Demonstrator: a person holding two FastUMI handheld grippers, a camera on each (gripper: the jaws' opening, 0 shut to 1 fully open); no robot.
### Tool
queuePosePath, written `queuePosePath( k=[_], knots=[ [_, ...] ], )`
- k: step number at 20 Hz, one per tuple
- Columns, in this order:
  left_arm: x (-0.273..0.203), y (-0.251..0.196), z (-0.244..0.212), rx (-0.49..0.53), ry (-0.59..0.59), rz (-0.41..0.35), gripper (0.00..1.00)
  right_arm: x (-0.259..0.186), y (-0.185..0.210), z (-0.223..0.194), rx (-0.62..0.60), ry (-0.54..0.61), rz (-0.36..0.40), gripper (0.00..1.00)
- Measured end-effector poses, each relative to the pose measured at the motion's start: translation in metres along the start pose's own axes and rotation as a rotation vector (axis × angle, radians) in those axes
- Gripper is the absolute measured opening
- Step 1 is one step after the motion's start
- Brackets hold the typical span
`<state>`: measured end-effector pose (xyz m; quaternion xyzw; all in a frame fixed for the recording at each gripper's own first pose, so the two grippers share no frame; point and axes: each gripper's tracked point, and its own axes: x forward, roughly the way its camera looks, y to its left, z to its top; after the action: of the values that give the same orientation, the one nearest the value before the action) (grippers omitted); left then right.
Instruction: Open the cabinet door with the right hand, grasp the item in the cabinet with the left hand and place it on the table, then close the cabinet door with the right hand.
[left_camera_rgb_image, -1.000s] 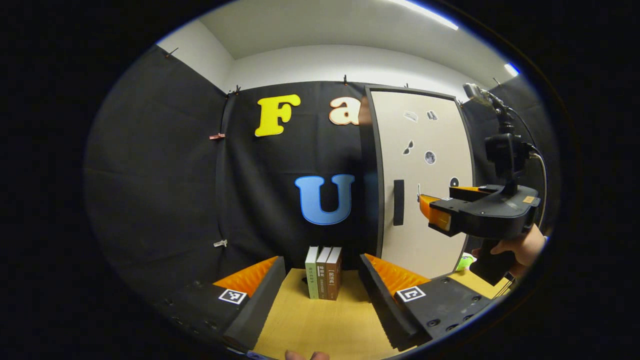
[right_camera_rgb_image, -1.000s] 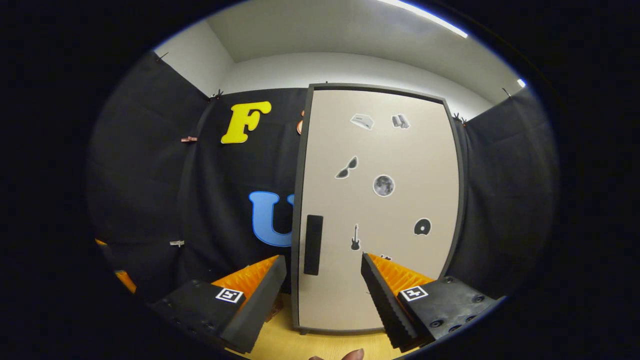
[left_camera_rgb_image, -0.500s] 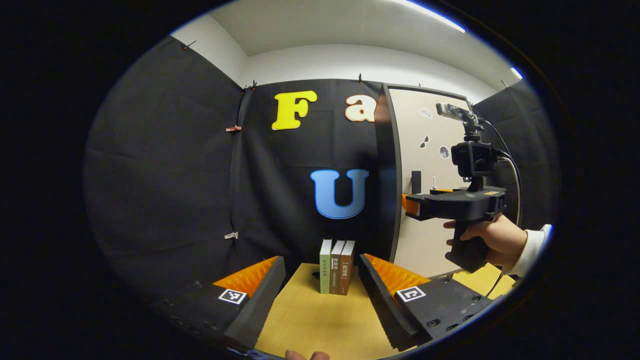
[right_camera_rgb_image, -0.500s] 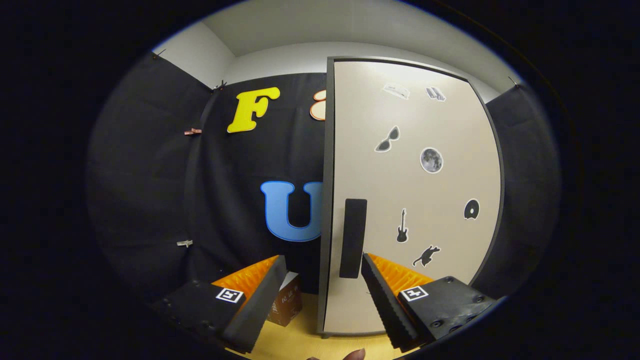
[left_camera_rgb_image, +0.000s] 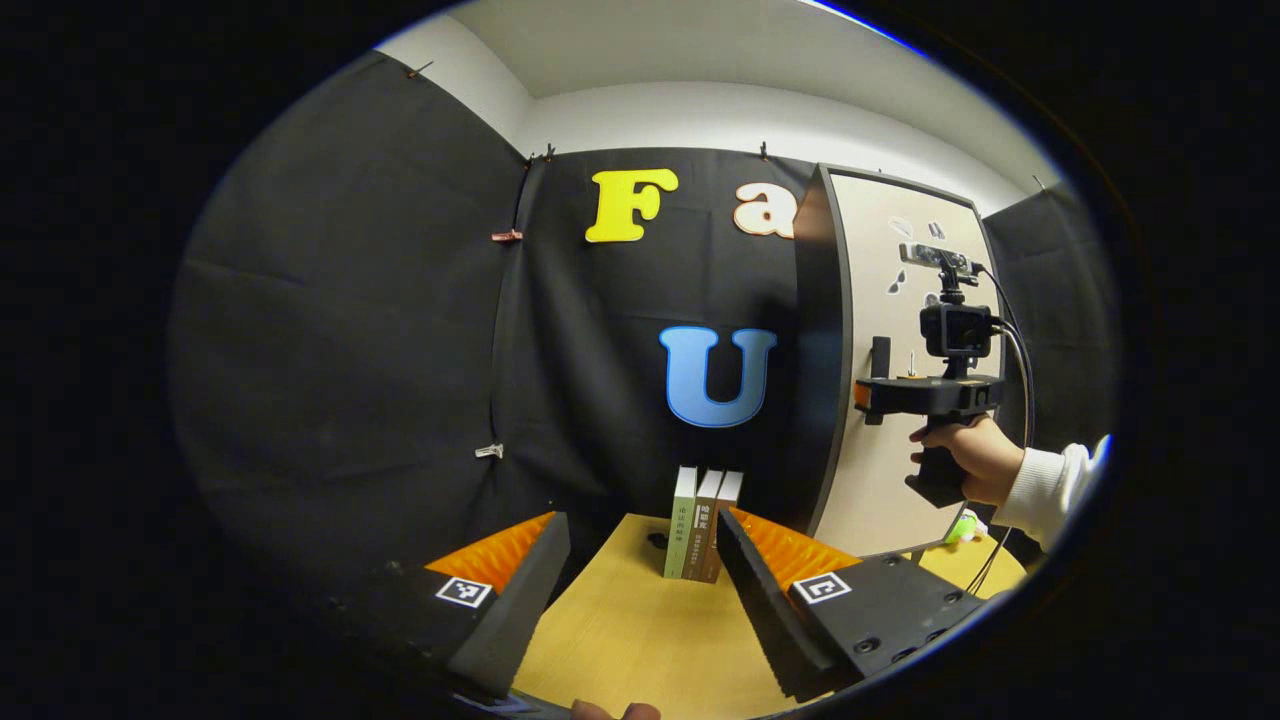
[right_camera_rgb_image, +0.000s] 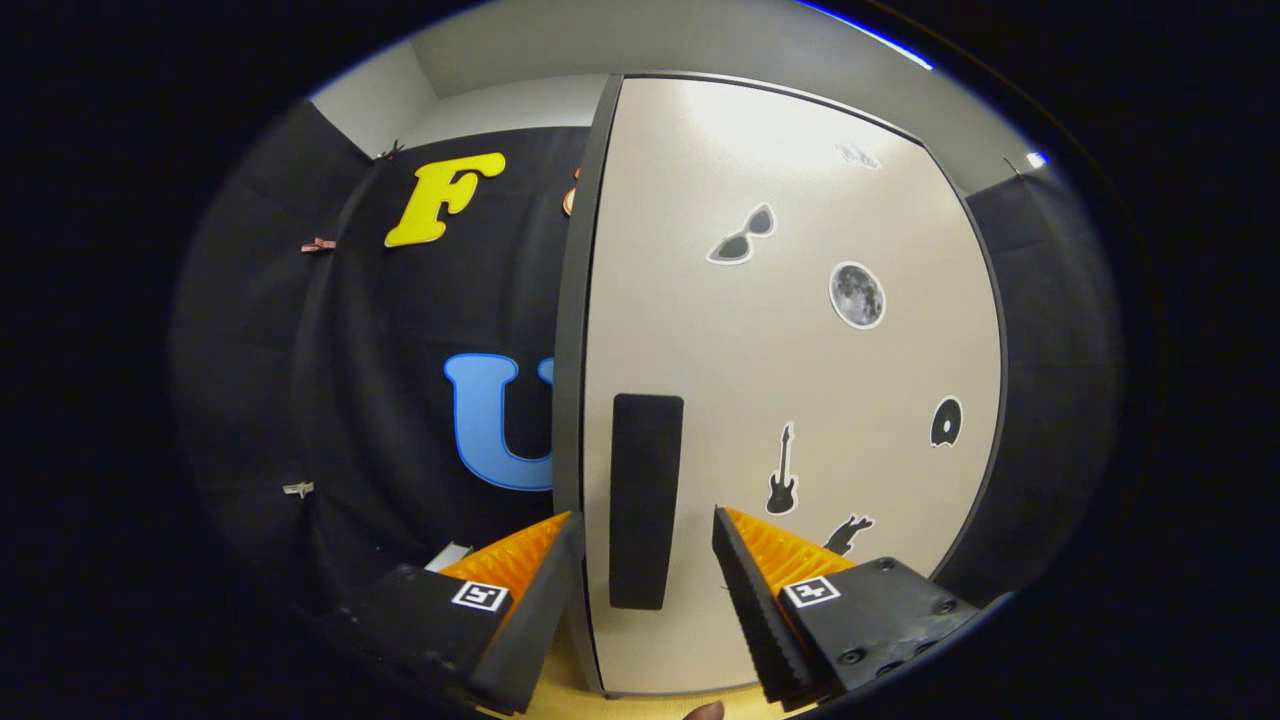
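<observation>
Cabinet door (right_camera_rgb_image: 800, 400), pale beige with a dark frame, stands closed and upright on the wooden table (left_camera_rgb_image: 620, 640), with small dark stickers of sunglasses, a moon, a guitar and a disc across its face. In the right gripper view, the right gripper (right_camera_rgb_image: 640, 590) has its jaws spread wide with the door's tall black handle (right_camera_rgb_image: 645, 500) between the two fingers; neither finger presses on it, and whether one touches it cannot be told. From the left gripper view, that same gripper (left_camera_rgb_image: 868, 396) is held level by a hand (left_camera_rgb_image: 965, 465) in a white sleeve, its tip at the door near the handle (left_camera_rgb_image: 880, 356). The left gripper (left_camera_rgb_image: 640, 590) is also wide open and holds nothing, hanging above the table. Beyond it, three books (left_camera_rgb_image: 703, 525) stand upright side by side on the table, just beside the door's left edge.
</observation>
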<state>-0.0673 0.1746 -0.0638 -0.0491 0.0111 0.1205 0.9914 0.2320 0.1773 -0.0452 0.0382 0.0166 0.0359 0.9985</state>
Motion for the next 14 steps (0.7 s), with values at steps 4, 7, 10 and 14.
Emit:
queuePosePath(
  k=[4,7,10,14],
  knots=[
    [0.0,0.0,0.001,-0.023,0.002,-0.013,0.94,0.019,0.003,-0.003,0.009,0.023,0.009,0.56],
    [-0.002,0.002,0.003,-0.021,-0.001,-0.011,0.94,0.015,0.002,-0.004,0.031,0.046,0.011,0.34],
    [-0.005,0.001,0.009,-0.019,-0.014,-0.021,0.94,0.009,0.003,-0.004,0.039,0.088,0.062,0.22],
    [-0.005,-0.005,0.014,0.004,-0.027,-0.034,0.94,-0.03,-0.004,-0.001,0.015,0.097,0.117,0.22]
  ],
)
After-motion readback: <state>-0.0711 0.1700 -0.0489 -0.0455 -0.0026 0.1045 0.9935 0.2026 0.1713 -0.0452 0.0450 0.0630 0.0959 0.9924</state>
